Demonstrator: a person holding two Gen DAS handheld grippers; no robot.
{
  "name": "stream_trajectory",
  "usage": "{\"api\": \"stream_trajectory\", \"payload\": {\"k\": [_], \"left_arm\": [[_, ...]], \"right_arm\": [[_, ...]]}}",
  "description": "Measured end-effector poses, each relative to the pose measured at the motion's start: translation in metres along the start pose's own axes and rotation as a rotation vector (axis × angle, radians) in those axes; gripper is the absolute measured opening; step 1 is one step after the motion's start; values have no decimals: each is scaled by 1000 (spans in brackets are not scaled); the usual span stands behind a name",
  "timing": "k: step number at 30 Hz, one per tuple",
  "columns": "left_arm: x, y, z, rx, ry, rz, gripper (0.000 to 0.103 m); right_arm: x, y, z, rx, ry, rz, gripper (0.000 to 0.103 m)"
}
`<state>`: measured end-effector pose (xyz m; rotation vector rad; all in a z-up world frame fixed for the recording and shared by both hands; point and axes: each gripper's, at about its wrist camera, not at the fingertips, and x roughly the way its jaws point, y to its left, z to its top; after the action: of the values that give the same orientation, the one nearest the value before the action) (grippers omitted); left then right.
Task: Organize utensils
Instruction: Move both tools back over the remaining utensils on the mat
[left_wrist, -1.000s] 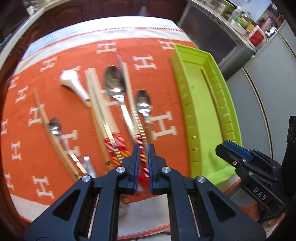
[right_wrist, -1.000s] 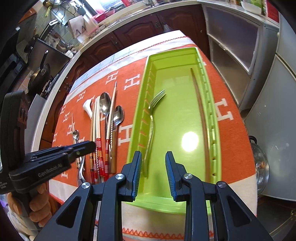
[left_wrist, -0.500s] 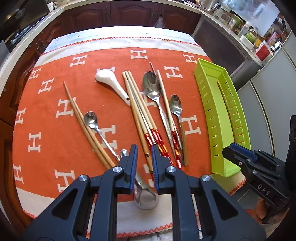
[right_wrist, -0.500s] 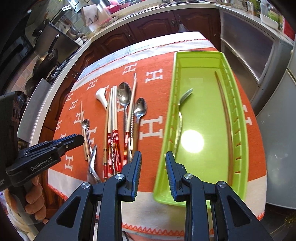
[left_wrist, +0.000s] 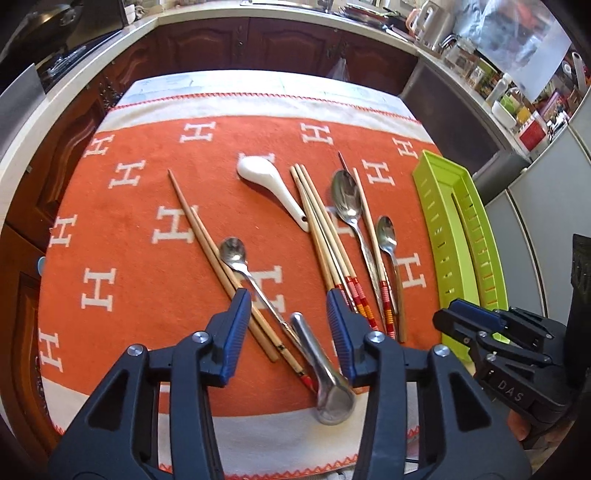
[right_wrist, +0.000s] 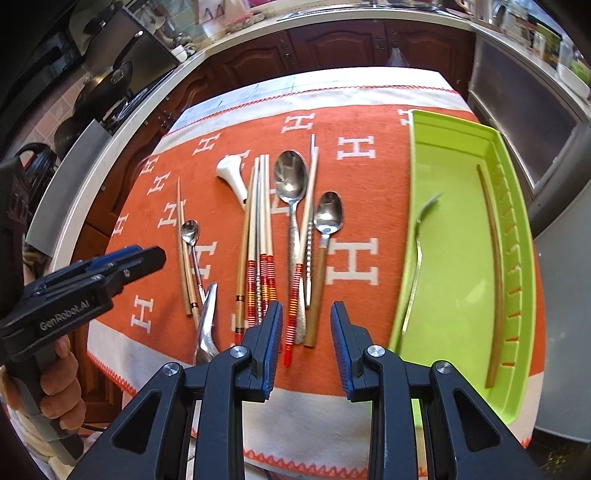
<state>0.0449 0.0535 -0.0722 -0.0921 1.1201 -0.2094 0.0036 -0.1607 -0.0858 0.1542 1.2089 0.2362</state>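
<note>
The left gripper (left_wrist: 286, 325) hovered above the near edge of the orange blanket patterned with white H letters (left_wrist: 122, 258), its 2 blue-padded fingers spread wide and holding nothing. Between and below them lay a steel ladle-like spoon with its round bowl toward the camera (left_wrist: 325, 380), a slim long-handled steel teaspoon (left_wrist: 251, 275) and a pair of plain wooden chopsticks (left_wrist: 218, 258), all crossing one another at an angle.

The right gripper (right_wrist: 306, 339) was likewise open and empty, poised over the handle ends of the central group. That group held a bundle of pale chopsticks with red and orange banded ends (right_wrist: 258, 236), a large polished steel tablespoon (right_wrist: 291, 184), 1 more banded chopstick lying alongside it (right_wrist: 308, 221), and a smaller steel spoon with a brown wooden handle (right_wrist: 325, 236). A white ceramic soup spoon (right_wrist: 232, 177) rested just left of the bundle, touching it.

To the right, the lime-green perforated plastic tray (right_wrist: 458, 136) sat on the blanket. Inside lay a steel fork (right_wrist: 415, 258) near the left wall and a single dark wooden chopstick (right_wrist: 496, 269) along the right wall, well apart.

Dark wooden kitchen cabinets (left_wrist: 258, 44) stood beyond the table.
</note>
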Motion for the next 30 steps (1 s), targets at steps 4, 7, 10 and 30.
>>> {"api": "stream_trajectory", "payload": {"k": [4,7,10,30], "left_arm": [[-1,10,1,-13,-7,-13,41],[0,16,2,-28,-9,-20,42],[1,21,3,-37,-15,-25,44],[50,83,1,-196,86,-15,64]], "right_arm": [[7,11,9,-27,13,-4,27],[12,20,16,-46,19,-3,27],[19,30,22,-67,25,-4,27],[65,69,53,-147,63,8,27]]}}
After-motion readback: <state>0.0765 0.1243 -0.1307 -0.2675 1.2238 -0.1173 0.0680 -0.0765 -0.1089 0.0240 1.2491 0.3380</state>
